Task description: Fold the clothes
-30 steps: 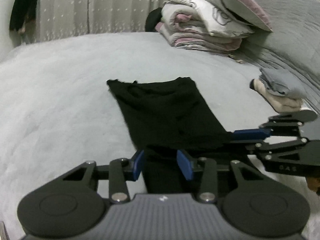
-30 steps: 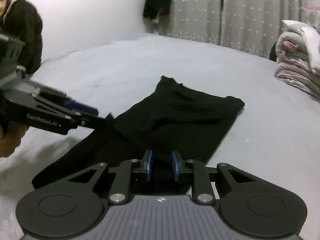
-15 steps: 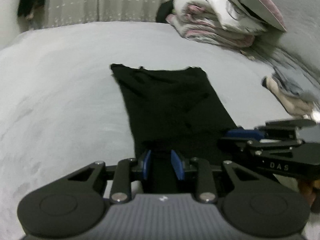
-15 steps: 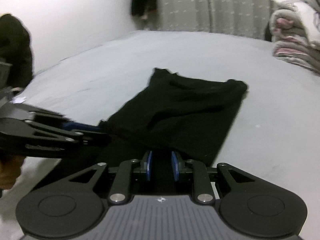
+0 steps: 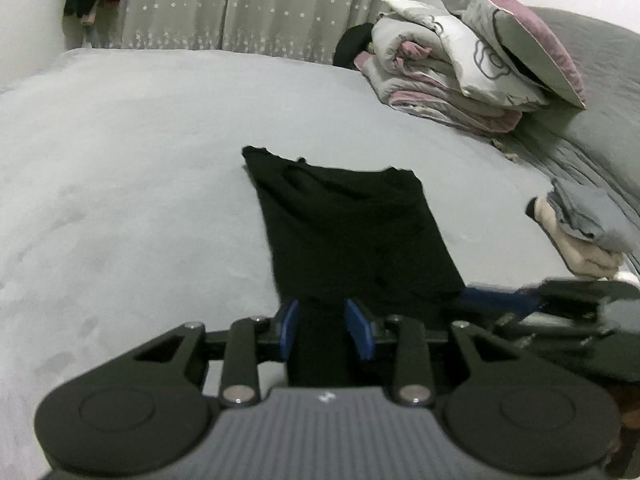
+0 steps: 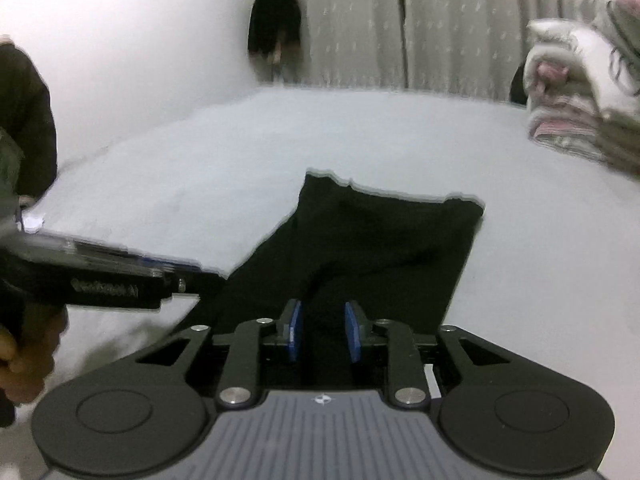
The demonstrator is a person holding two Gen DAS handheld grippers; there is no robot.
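Lying lengthwise on the grey bed (image 5: 120, 184), the black garment (image 5: 344, 232) stretches away from both grippers, its near end bunched between their blue pads. The left gripper (image 5: 326, 326) has just been opening slightly, jaws narrow, cloth between them. The right gripper (image 6: 323, 330) is also narrow on the near hem. Folded quilts (image 5: 452, 80) sit far right.

Matt black cloth garment (image 5: 352, 232); soft, faintly napped grey bedspread (image 5: 120, 168).
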